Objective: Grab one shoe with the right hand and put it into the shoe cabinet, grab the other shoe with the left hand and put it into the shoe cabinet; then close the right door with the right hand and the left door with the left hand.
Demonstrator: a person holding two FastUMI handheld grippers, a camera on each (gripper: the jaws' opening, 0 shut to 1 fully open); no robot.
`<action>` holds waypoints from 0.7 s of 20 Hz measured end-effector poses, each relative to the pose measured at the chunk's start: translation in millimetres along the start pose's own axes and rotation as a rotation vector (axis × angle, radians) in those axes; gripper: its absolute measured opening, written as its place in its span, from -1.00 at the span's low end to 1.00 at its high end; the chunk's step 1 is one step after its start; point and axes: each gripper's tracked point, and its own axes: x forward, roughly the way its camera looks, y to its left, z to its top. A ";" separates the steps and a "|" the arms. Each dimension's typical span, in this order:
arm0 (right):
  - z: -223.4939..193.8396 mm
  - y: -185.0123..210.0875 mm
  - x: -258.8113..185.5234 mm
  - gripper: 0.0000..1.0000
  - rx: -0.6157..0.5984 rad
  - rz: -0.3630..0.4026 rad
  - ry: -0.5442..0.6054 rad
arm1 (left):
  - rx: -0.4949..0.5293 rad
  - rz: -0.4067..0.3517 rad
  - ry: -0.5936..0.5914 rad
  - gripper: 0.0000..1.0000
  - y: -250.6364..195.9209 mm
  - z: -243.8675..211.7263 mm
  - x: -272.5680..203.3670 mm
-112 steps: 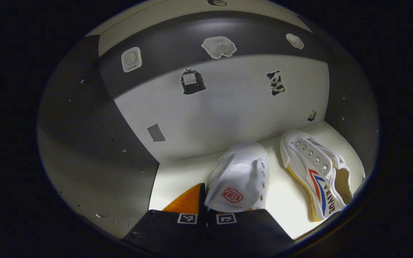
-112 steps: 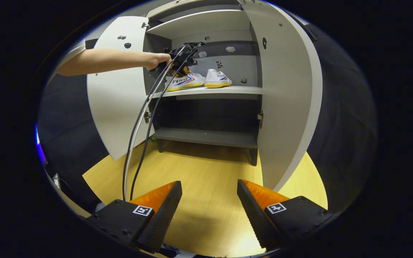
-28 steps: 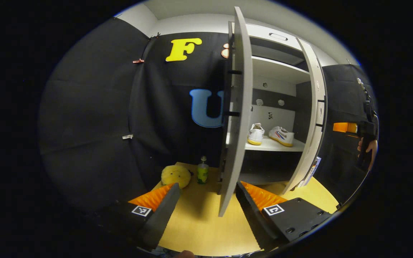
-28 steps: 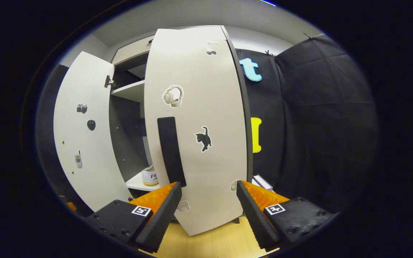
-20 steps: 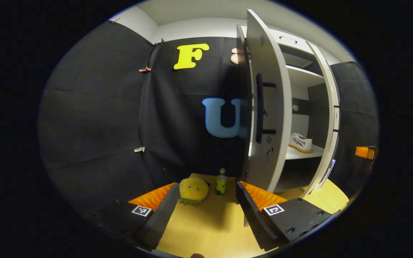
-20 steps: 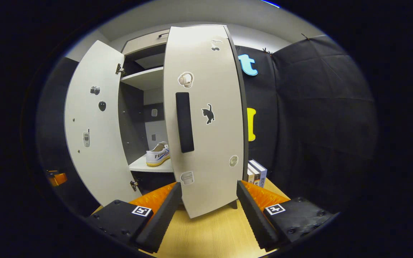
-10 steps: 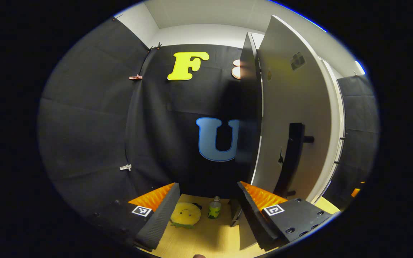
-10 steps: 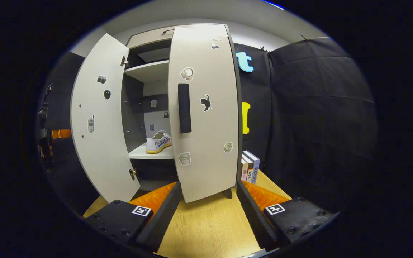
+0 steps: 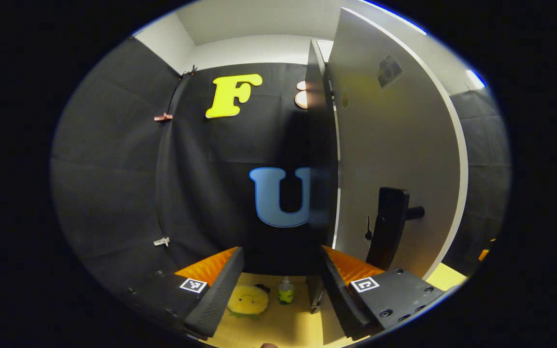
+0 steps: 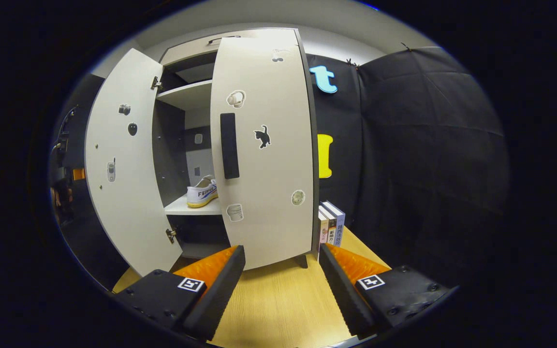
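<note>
Right gripper view: shoe cabinet (image 10: 184,94) holds one shoe (image 10: 202,192) on its shelf; both hand-held grippers spread.

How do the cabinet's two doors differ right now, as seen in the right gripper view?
The right door is swung most of the way in and shows its outer face, with a dark handle and a cat sticker. The left door stands wide open and shows its inner face, with hinges and small stickers. Both are pale, and neither is fully shut: a shoe shows between them.
</note>
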 end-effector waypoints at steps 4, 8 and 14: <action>-10.3 -12.6 14.6 0.97 0.001 0.028 0.026 | -0.014 -0.020 -0.017 0.84 -21.8 12.8 -8.2; -23.8 -23.6 29.6 0.97 0.008 0.062 0.055 | -0.029 -0.016 0.006 0.80 -57.3 2.2 -13.2; -18.7 -53.8 49.5 0.98 0.020 0.083 0.057 | -0.029 -0.016 0.016 0.79 -128.8 -2.8 -6.2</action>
